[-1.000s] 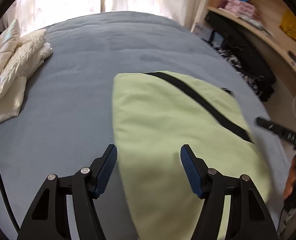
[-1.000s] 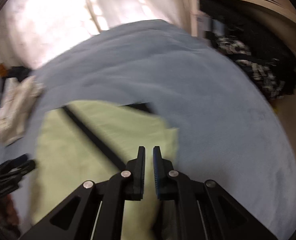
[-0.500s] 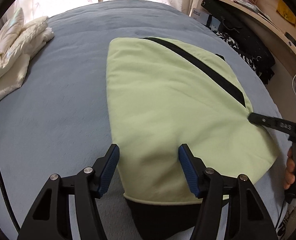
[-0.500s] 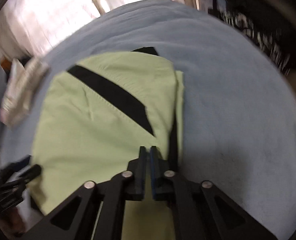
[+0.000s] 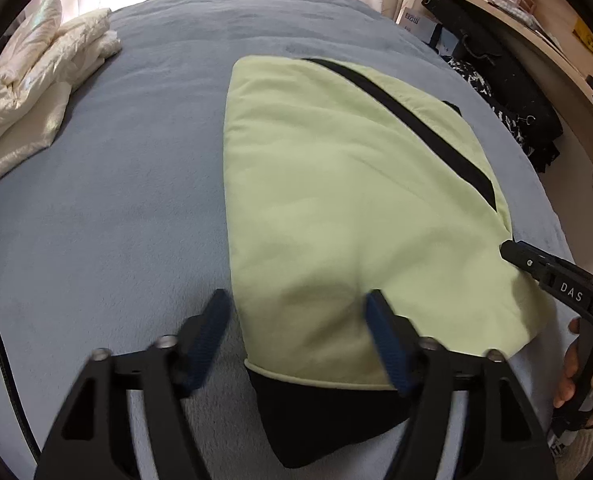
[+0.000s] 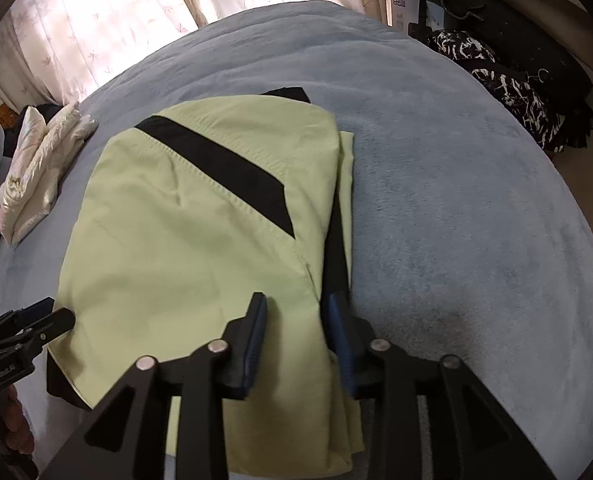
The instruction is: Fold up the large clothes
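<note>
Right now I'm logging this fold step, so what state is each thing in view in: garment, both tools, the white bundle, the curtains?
Light green garment with black stripe: folded, flat on the grey-blue bed cover.
Left gripper: jaws open, just widened, straddling the garment's near edge.
Right gripper: jaws open, just opened, fabric between them.
White padded bundle: folded, set aside.
Pale patterned curtains: drawn.

Right tool [image 6: 294,340] hides the jacket's [image 6: 200,240] near edge — left tool [image 5: 296,320] blurred.
</note>
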`<state>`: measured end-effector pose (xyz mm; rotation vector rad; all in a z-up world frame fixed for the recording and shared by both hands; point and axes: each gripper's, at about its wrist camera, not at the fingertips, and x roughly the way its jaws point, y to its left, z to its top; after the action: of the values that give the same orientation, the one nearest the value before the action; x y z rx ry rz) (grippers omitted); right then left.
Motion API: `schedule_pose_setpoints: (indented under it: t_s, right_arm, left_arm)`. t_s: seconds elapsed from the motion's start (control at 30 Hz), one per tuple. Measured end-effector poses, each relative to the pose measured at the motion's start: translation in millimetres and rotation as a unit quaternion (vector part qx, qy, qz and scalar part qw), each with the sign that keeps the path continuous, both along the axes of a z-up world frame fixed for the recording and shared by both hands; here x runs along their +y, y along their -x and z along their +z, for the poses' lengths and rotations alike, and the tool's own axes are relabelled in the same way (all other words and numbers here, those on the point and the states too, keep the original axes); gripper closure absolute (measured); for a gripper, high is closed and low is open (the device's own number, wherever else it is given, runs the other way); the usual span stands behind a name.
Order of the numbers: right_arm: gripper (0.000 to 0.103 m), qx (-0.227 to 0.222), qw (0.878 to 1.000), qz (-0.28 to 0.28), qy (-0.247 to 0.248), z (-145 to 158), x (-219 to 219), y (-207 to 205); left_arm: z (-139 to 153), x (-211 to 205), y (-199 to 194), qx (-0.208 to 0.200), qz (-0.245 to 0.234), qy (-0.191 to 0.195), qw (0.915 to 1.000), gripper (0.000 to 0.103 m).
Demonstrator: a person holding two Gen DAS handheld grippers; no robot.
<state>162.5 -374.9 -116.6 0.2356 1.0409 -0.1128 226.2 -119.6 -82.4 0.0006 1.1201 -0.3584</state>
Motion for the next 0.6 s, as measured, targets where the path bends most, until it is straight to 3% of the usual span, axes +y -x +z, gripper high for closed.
schedule_pose_setpoints:
  t_s: [0.07, 0.27, 0.33, 0.6]
  right_arm:
    - [0.066, 0.002, 1.000, -0.001, 0.000, -0.8, 1.0, 0.2]
    - [0.057, 0.001, 1.000, -0.001, -0.014, -2.8, -0.4, 1.6]
    - [0.052, 0.001, 1.000, 0.000, -0.018, -2.4, 0.6, 1.6]
    - [0.051, -0.009, 0.999, -0.016, -0.039, 15.6, 1.9, 17.0]
  left_arm:
    - [-0.4, 1.6, 0.7, 0.001, 0.008, -0.003, 1.0000, 0.020]
    - [5.0, 6.8, 3.6, 0.006, 0.017, 0.020, 0.9996, 0.020]
    - [13.0, 10.1, 8.6, -0.012, 0.022, 0.030, 0.9992, 0.020]
    - [57.0, 16.6, 37.8, -0.100, 0.013, 0.054, 0.9934, 0.020]
